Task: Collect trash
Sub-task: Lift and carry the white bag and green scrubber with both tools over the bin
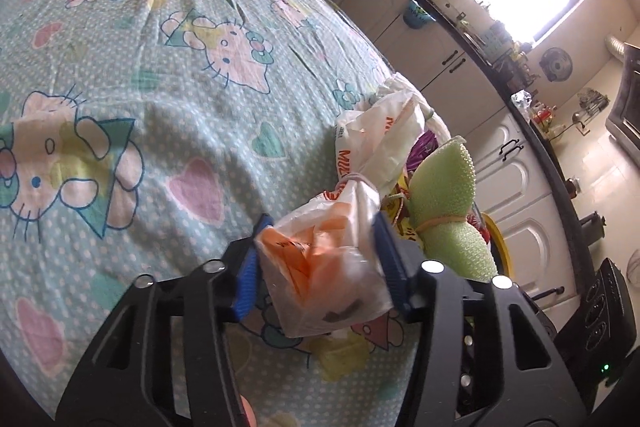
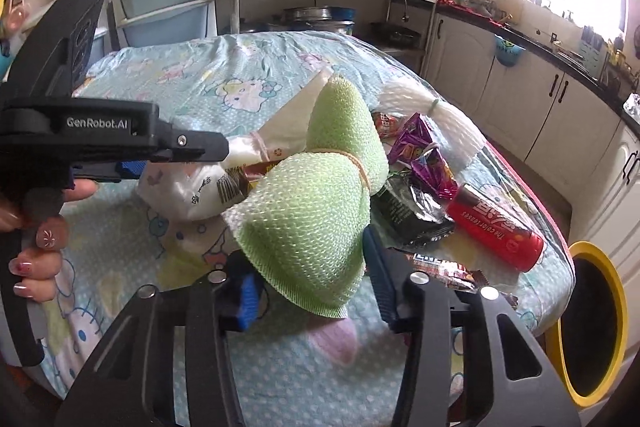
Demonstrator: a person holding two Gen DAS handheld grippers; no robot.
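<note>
My left gripper (image 1: 320,227) is shut on a white and orange plastic bag (image 1: 320,267) tied with a rubber band; both blue pads press its sides. The bag sits at the near right of the table (image 1: 160,107), which has a cartoon-cat cloth. Beside the bag is a green foam net (image 1: 444,187). In the right wrist view my right gripper (image 2: 308,255) is shut on that green foam net (image 2: 304,219), its pads against the lower lobe. The left gripper (image 2: 224,147) comes in from the left, held by a hand (image 2: 36,239), with its tip at the bag (image 2: 192,191).
More trash lies right of the net: a red can (image 2: 496,227), purple wrappers (image 2: 424,155), a black wrapper (image 2: 412,211) and a white foam net (image 2: 440,123). A yellow-rimmed bin (image 2: 592,327) stands below the table's right edge. White cabinets (image 2: 520,99) run along the right.
</note>
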